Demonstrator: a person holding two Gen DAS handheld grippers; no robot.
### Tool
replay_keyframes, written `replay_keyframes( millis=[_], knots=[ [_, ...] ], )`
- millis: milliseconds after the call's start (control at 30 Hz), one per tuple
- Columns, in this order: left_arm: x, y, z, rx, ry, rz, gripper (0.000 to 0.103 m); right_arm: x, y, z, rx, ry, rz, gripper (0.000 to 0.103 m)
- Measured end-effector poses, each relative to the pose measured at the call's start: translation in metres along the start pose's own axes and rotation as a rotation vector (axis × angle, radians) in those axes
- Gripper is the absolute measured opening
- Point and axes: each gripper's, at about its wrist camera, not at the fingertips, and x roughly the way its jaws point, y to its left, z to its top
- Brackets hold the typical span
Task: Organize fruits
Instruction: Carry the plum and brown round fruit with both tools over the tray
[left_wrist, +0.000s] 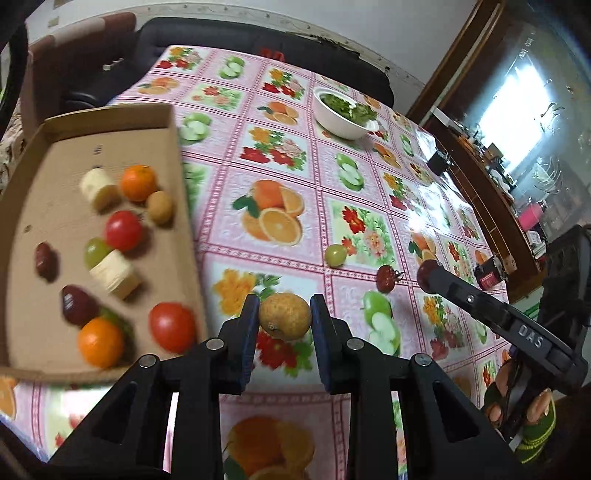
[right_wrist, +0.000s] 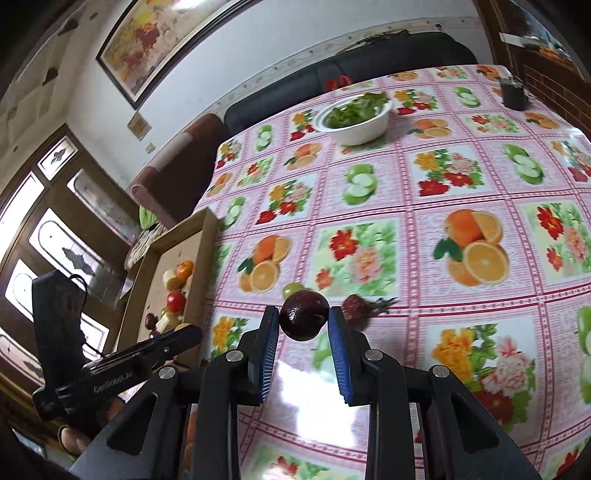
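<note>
Left tongs (left_wrist: 283, 314) pinch tan fruit (left_wrist: 284, 315); right tongs (right_wrist: 303, 320) clamp dark plum (right_wrist: 304, 319).

- A table (right_wrist: 424, 206) under a glossy pink checked oilcloth printed with oranges, green apples and flowers.
- A dark upholstered sofa (right_wrist: 369, 62) along its far edge, against a white wall (right_wrist: 229, 62).
- A large framed painting (right_wrist: 159, 40) in yellow and red tones on that wall.
- Dark wooden doors with frosted glass panes (right_wrist: 55, 236), daylight coming through.
- A dark wooden glass-fronted cabinet (left_wrist: 517, 122), brightly reflecting.
</note>
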Motion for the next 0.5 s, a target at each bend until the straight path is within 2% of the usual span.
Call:
replay_keyframes(
  millis=[100, 233, 500],
  knots=[
    [-0.011, 0.006, -0.006, 0.002, -0.024, 0.046, 0.025, 0.005, 0.01, -0.003, -0.017, 0.014, 0.006, 0.028],
    [-0.023, 0.02, -0.011, -0.021, -0.037, 0.065, 0.025, 0.011, 0.023, -0.006, -0.042, 0.028, 0.02, 0.028],
    [-0.05, 0.046, -0.014, -0.06, -0.11, 0.206, 0.025, 0.025, 0.055, -0.01, -0.098, 0.056, 0.054, 0.028]
  ],
)
